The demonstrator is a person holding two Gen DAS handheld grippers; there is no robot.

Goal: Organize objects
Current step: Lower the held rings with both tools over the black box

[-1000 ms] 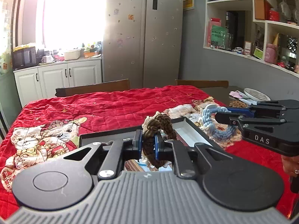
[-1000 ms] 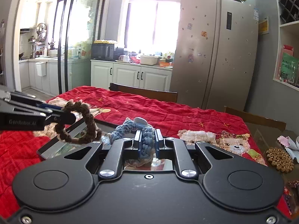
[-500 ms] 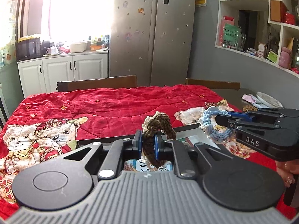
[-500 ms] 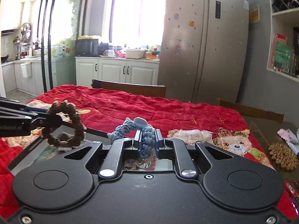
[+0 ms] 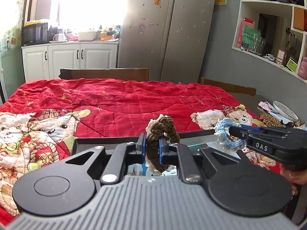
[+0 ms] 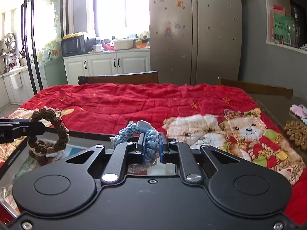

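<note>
At the far left of the table a red quilt (image 5: 119,103) printed with teddy bears covers the top, and on it, at the near edge, lies a shallow black-rimmed tray (image 6: 80,133) with a glossy floor. The left gripper (image 5: 153,149) hangs over the left part of this tray, its blue-padded jaws nearly shut and pinching a brown braided rope ring (image 5: 163,128); the ring stands up between the pads, part of it above them and part below. In the right wrist view the same brown ring (image 6: 57,126) shows at the tip of that tool, lifted clear of the tray floor, where its reflection shows just beneath. To the right, the right gripper (image 6: 151,148) is closed tight on a blue braided rope ring (image 6: 149,140) with a pale tab at its top, held above the right part of the tray; whether it touches the floor cannot be told. From the left wrist view this blue ring (image 5: 223,134) sits at the tip of the black tool marked DAS, with part of a hand (image 5: 291,174) below the tool's body. The two rings are held apart from each other, side by side. Far right, off the quilt, lie a brown woven mat (image 6: 296,133) and a pale dish (image 5: 284,111). Behind stand wooden chairs (image 5: 107,73) and a grey fridge (image 5: 168,30).
</note>
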